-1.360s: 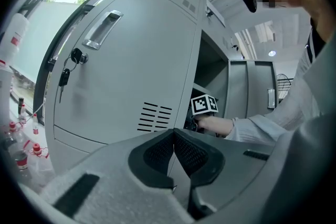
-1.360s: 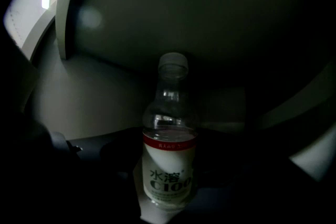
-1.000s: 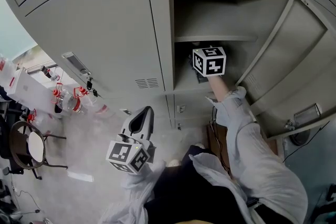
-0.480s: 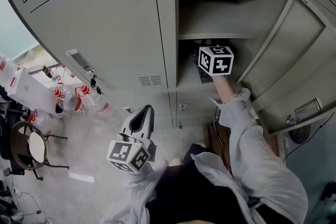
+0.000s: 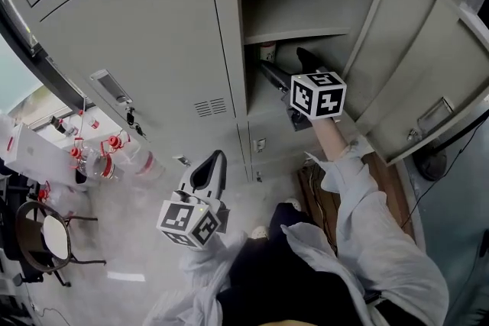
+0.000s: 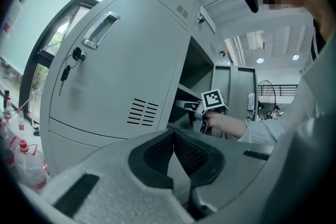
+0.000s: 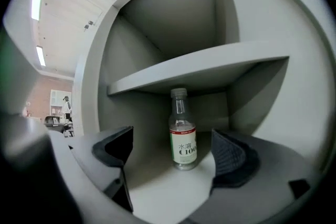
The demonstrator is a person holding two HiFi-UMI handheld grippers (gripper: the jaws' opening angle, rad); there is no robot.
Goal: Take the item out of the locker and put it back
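With my right tool (image 5: 289, 66) spread wide, its jaws just opened off the bottle (image 7: 182, 134) that stands free under the locker (image 5: 229, 27) shelf (image 7: 199, 68), any sideways drift could topple it; my left tool (image 6: 173, 135) hangs pressed together.

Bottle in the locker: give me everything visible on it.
The bottle is clear, glass or plastic by its look, with a pale cap, narrow neck and white label with a red band and dark print. It stands upright on the locker floor under the shelf, near the back wall. The right tongs, just opened wide, are in front of it, not touching.
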